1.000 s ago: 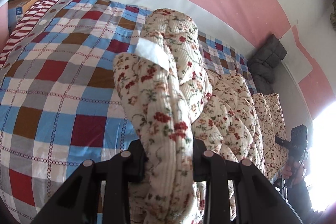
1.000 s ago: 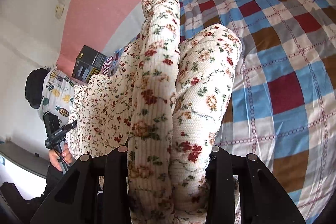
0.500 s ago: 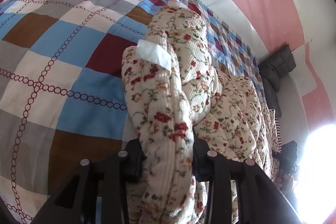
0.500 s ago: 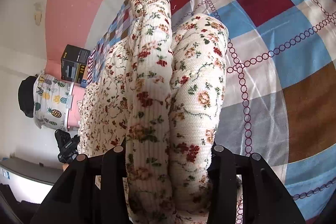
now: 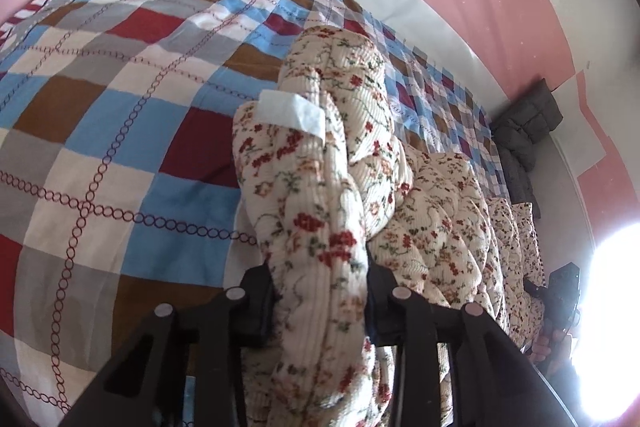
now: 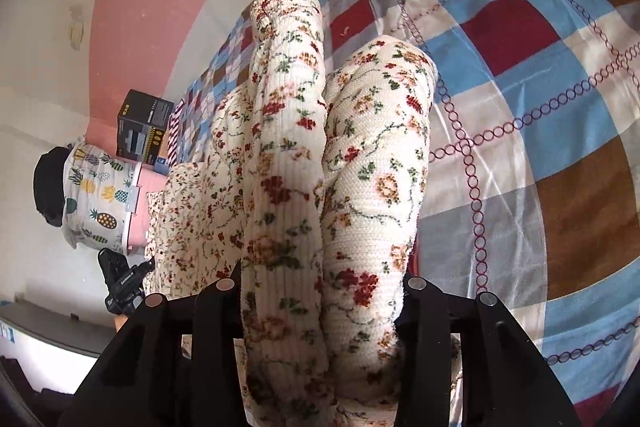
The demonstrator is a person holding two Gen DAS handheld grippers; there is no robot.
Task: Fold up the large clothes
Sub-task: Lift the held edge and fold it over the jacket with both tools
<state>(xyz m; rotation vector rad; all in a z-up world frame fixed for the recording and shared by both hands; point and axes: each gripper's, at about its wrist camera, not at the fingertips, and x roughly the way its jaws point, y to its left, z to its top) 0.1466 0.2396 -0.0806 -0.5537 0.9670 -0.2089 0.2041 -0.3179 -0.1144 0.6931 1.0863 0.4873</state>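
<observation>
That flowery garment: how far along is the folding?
Midway, by the look of it. Each claw, left and right, is clamped on a bunched edge of the floral garment, lifted above the checked bedspread. Between them it sags in a rumpled band. Laying it down flat and neat is left.

You hold two grippers — left gripper [image 5: 320, 291], right gripper [image 6: 322, 285] — on one floral garment [image 5: 320, 167]. You also see one checked bedspread [image 5: 120, 115], one black box [image 6: 144, 127] and, seemingly, one grey cushion pile [image 5: 528, 123].
</observation>
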